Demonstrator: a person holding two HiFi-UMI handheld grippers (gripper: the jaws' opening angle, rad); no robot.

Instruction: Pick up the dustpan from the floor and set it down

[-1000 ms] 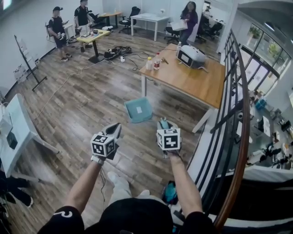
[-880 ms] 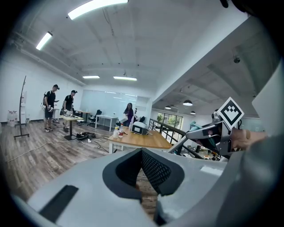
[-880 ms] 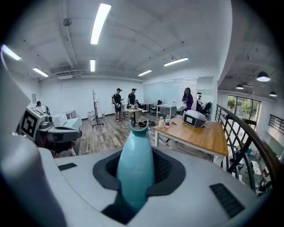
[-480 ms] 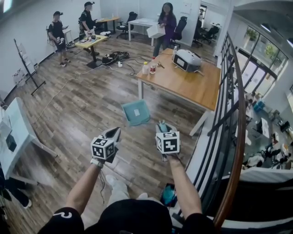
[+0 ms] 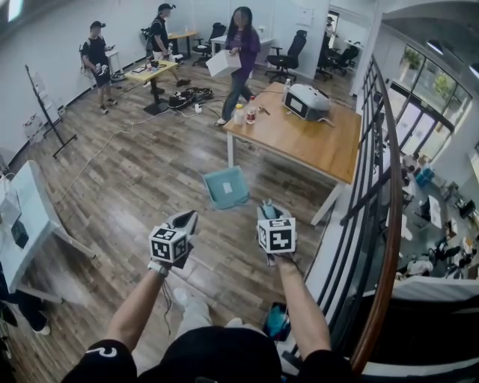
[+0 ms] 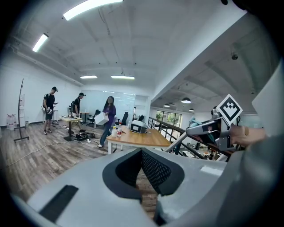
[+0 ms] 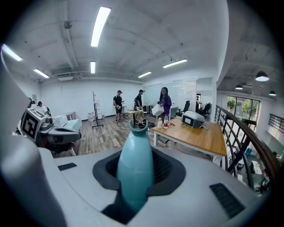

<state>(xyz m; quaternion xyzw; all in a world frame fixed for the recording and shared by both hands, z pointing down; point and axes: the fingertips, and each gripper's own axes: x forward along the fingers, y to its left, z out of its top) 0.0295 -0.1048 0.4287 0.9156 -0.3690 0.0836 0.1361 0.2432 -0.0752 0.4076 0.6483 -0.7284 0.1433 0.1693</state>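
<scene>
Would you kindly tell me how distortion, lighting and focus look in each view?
Head view: strong fisheye bows the railing; even light, sharp. Left gripper view: black rounded corners, a ceiling light blown out white. Right gripper view: same dark rim; the close teal handle looks soft, the room sharper.

In the right gripper view, the lower end of the teal handle (image 7: 134, 164) is hidden between the jaws of the right gripper (image 5: 268, 212). In the head view, whether that handle joins the dustpan (image 5: 226, 187) at its 11 o'clock cannot be told. The white table (image 5: 30, 202) at 9 o'clock is cut off by the edge. The bottles (image 5: 245, 114) on the tabletop (image 5: 314, 138) are too small to be identified.
</scene>
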